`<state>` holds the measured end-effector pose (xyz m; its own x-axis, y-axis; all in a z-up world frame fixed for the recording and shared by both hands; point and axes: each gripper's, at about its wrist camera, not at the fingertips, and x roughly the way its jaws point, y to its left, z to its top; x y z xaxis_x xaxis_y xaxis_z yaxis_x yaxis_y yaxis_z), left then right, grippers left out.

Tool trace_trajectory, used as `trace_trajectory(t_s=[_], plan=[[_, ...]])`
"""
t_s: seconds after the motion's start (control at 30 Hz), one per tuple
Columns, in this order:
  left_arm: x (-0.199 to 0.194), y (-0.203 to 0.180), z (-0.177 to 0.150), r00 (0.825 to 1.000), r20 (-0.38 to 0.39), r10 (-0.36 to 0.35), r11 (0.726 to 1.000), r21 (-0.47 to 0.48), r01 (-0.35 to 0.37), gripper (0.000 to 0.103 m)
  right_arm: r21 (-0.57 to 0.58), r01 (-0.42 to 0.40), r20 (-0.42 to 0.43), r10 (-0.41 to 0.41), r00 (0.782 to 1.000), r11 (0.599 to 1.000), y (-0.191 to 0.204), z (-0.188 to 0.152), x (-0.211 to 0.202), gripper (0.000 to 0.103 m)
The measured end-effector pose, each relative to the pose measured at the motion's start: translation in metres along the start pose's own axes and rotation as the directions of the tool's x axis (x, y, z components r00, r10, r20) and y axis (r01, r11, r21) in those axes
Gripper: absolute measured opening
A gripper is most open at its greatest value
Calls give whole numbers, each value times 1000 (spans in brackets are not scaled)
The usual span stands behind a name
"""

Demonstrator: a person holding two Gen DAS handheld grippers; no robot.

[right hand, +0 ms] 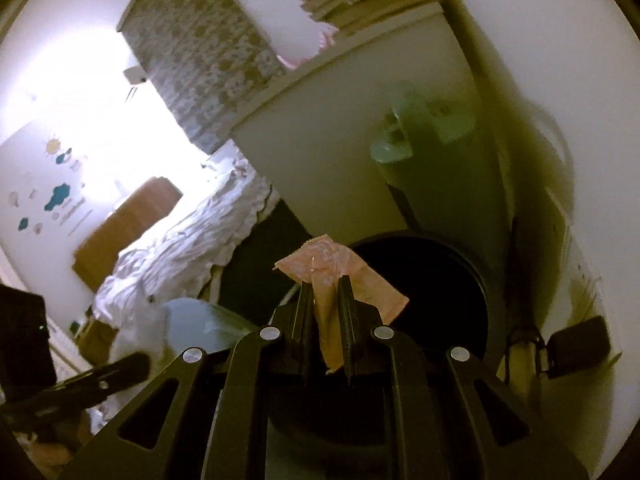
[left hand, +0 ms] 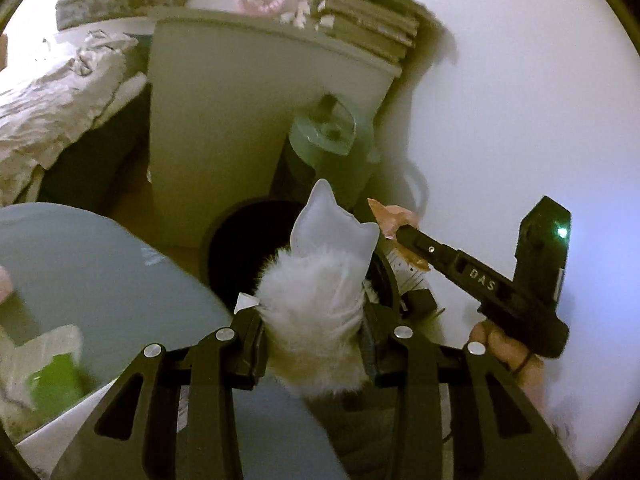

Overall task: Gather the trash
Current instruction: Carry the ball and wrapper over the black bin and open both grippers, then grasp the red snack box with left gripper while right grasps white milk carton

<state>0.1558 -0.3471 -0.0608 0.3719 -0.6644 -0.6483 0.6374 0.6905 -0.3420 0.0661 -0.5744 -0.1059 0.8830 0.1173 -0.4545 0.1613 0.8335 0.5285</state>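
Pinching a pink wrapper (right hand: 340,276), the right gripper's (right hand: 326,292) narrowed fingers; left gripper's (left hand: 316,312) fingers clamping a fluffy white wad (left hand: 320,296).

A white fluffy piece of trash (left hand: 316,312) with a smooth, pale, two-pointed sheet (left hand: 332,228) rising from it is pinched between the fingers of the left gripper (left hand: 312,340), upright, over the rim of a round black bin (left hand: 232,248). A crumpled pink wrapper (right hand: 340,276) (printed with faint white marks) is clamped between the fingers of the right gripper (right hand: 326,320), its wider end fanned out above the bin's dark opening (right hand: 440,292).
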Motion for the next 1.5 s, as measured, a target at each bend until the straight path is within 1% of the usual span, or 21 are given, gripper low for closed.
trace_trajectory(t_s=[0.1,0.17,0.2,0.33,0.43,0.47,0.5,0.53,0.6,0.67,0.8,0.9,1.0,1.07,1.13,1.23,1.27,1.37,1.4,1.47,1.5], plan=[[14,0,1,1000,-26,5,1000,0,-5,37,10,5,-8,-5,1000,1000,-7,-2,7,14],[21,-1,1,999,-36,10,1000,0,-10,42,7,7,-5,-7,1000,1000,-6,0,7,14],[23,-2,1,999,-37,14,1000,-1,-14,45,5,9,-2,-9,1000,1000,-7,0,8,14],[23,-1,2,999,-22,41,999,-10,-42,72,9,14,-2,-14,1000,1000,-5,-1,8,16],[18,0,3,999,-15,37,999,-14,-37,74,12,19,-2,-19,1000,1000,-5,-3,6,17],[15,0,3,999,-15,37,999,-13,-37,74,11,22,-3,-22,1000,1000,-4,-3,6,20],[13,-2,4,999,-12,35,999,-11,-35,74,13,28,4,-28,1000,1000,-5,-4,6,35],[6,-3,3,999,-7,31,999,-6,-31,74,19,35,15,-35,999,999,-5,-5,4,56],[-5,-5,2,1000,6,29,1000,4,-29,76,27,32,41,-33,999,999,-4,-6,-2,70],[-22,-6,-1,999,21,29,1000,11,-29,82,21,28,44,-29,999,999,-1,-8,-4,70],[-61,-4,-15,998,47,35,999,17,-36,83,-9,9,19,-9,1000,1000,9,-15,-1,70],[-97,8,-32,995,57,78,997,10,-78,83,-64,-21,-1,21,1000,998,27,-23,-2,73],[-143,35,-51,984,88,154,988,-25,-153,83,-137,-110,-41,105,994,984,58,-36,-5,78],[-175,64,-66,967,112,230,972,-78,-223,83,-200,-170,-74,158,985,965,83,-45,-8,79],[-205,97,-83,936,125,329,940,-135,-313,83,-270,-227,-117,202,972,936,109,-52,-11,79],[-235,154,-106,892,80,445,876,-243,-416,82,-488,-307,-236,215,948,817,168,-65,-11,79],[-241,170,-113,887,58,458,859,-286,-425,82,-552,-330,-282,201,938,766,186,-70,-10,79],[-254,209,-129,886,27,463,820,-394,-416,82,-720,-409,-423,112,899,561,241,-88,3,87],[-255,216,-131,888,25,459,813,-413,-409,82,-783,-425,-456,44,889,454,261,-99,12,88],[-254,224,-137,901,22,434,813,-440,-381,82,-836,-440,-476,-34,879,327,281,-114,23,88],[-250,226,-137,906,14,423,813,-446,-373,82,-854,-463,-494,-87,865,239,292,-125,33,88]])
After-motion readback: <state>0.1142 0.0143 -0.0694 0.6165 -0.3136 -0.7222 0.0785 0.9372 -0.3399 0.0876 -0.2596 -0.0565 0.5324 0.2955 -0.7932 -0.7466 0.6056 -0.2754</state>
